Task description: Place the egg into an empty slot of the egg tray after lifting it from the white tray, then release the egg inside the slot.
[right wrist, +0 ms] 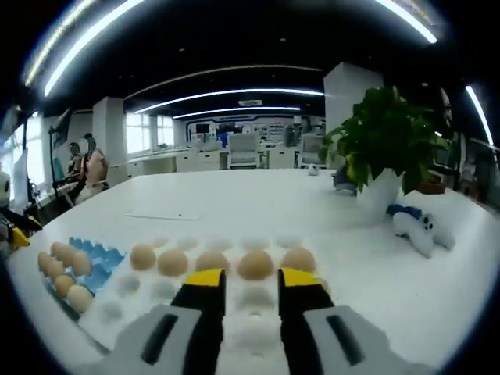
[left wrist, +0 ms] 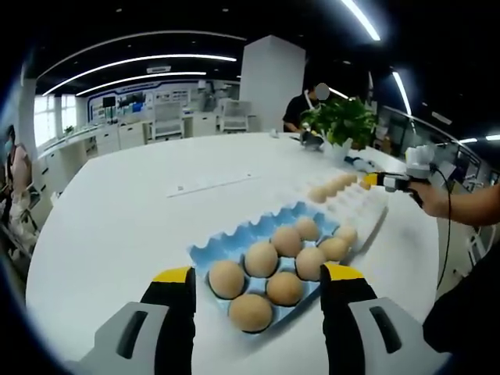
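Egg just beyond right tongs

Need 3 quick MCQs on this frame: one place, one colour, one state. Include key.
1. Where does the potted plant stand?
A. in the egg tray
B. on the table, beyond the white tray
C. on the floor

2. What colour is the egg tray?
A. blue
B. red
C. black

3. What state are the left tongs in?
A. shut on an egg
B. shut on a tray rim
C. open, holding nothing

Key:
1 B: the potted plant sits on the table past the white tray.
2 A: the egg tray is blue.
3 C: the left tongs are wide apart.
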The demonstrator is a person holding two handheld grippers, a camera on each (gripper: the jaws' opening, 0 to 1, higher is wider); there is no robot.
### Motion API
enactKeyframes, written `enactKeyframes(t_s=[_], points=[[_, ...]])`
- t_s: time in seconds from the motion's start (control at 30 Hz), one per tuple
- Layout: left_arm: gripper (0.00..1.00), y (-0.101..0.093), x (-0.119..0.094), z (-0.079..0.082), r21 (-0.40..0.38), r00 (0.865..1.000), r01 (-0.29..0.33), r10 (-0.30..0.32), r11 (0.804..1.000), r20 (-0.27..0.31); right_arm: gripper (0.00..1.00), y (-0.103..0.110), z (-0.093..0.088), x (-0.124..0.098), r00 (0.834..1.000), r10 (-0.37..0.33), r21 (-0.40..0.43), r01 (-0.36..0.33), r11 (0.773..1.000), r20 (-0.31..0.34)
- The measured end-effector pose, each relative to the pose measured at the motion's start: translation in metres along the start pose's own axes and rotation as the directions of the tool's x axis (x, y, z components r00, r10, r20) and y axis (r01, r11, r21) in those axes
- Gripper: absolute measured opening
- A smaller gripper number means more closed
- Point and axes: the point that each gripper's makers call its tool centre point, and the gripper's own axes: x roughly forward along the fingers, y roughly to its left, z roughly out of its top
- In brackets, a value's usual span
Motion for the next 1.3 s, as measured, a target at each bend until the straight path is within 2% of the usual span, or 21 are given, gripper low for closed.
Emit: enactKeyframes(t_s=[0.03, 0.13, 0.3, 0.4, 0.47, 0.53, 0.57, 0.6, 0.87, 0.93, 1.0, 1.13, 1.2, 1.3], points=[[0.64, 0.000, 0.000, 0.000, -0.001, 1.000, 0.000, 0.000, 1.000, 0.000, 0.27, -0.010, -0.002, 0.002, 1.000, -0.027, 0.006, 0.027, 1.000, -0.006], [0.64, 0.001, -0.001, -0.001, -0.003, 1.000, -0.004, 0.004, 1.000, -0.001, 0.27, -0.021, -0.007, 0.007, 0.999, -0.047, 0.000, 0.047, 0.999, -0.020], [0.63, 0.002, -0.002, -0.002, -0.005, 1.000, -0.007, 0.007, 1.000, -0.003, 0.27, -0.030, -0.020, 0.016, 0.995, -0.065, -0.022, 0.064, 0.998, -0.070], [0.64, 0.002, -0.002, -0.002, -0.006, 1.000, -0.010, 0.010, 1.000, -0.004, 0.27, -0.035, -0.023, 0.019, 0.994, -0.075, -0.018, 0.074, 0.997, -0.078], [0.65, 0.003, -0.002, -0.002, -0.009, 1.000, -0.015, 0.015, 1.000, -0.003, 0.27, -0.037, -0.025, 0.020, 0.993, -0.083, -0.032, 0.080, 0.996, -0.084], [0.65, 0.003, -0.002, -0.002, -0.009, 1.000, -0.015, 0.015, 1.000, -0.003, 0.27, -0.037, -0.033, 0.022, 0.990, -0.083, -0.059, 0.077, 0.995, -0.115], [0.65, 0.003, -0.002, -0.002, -0.010, 1.000, -0.015, 0.014, 1.000, -0.003, 0.27, -0.038, -0.038, 0.022, 0.988, -0.075, -0.102, 0.061, 0.993, -0.137], [0.65, 0.003, -0.002, -0.002, -0.007, 1.000, -0.015, 0.015, 1.000, -0.002, 0.26, -0.039, -0.032, 0.023, 0.992, -0.076, -0.071, 0.068, 0.995, -0.105], [0.66, 0.004, -0.002, -0.001, -0.013, 1.000, -0.018, 0.018, 1.000, 0.003, 0.25, -0.039, -0.028, 0.020, 0.992, -0.061, -0.064, 0.054, 0.996, -0.115], [0.65, 0.004, -0.002, -0.001, -0.006, 1.000, -0.016, 0.016, 1.000, 0.003, 0.25, -0.036, -0.014, 0.015, 0.996, -0.067, -0.058, 0.063, 0.996, -0.062], [0.66, 0.004, -0.003, -0.001, -0.008, 1.000, -0.016, 0.016, 1.000, 0.002, 0.25, -0.029, 0.002, 0.011, 0.999, -0.048, -0.008, 0.048, 0.999, -0.013], [0.66, 0.004, -0.003, -0.001, -0.009, 1.000, -0.018, 0.018, 1.000, -0.001, 0.25, 0.004, 0.021, 0.004, 0.999, 0.038, 0.003, -0.038, 0.999, 0.024], [0.66, 0.004, -0.003, -0.002, -0.011, 1.000, -0.014, 0.014, 1.000, -0.003, 0.25, 0.022, 0.027, 0.001, 0.996, 0.083, 0.006, -0.083, 0.997, 0.039], [0.66, 0.003, -0.002, -0.002, -0.008, 1.000, -0.012, 0.012, 1.000, -0.006, 0.25, 0.062, 0.032, -0.001, 0.980, 0.191, 0.015, -0.192, 0.981, 0.047]])
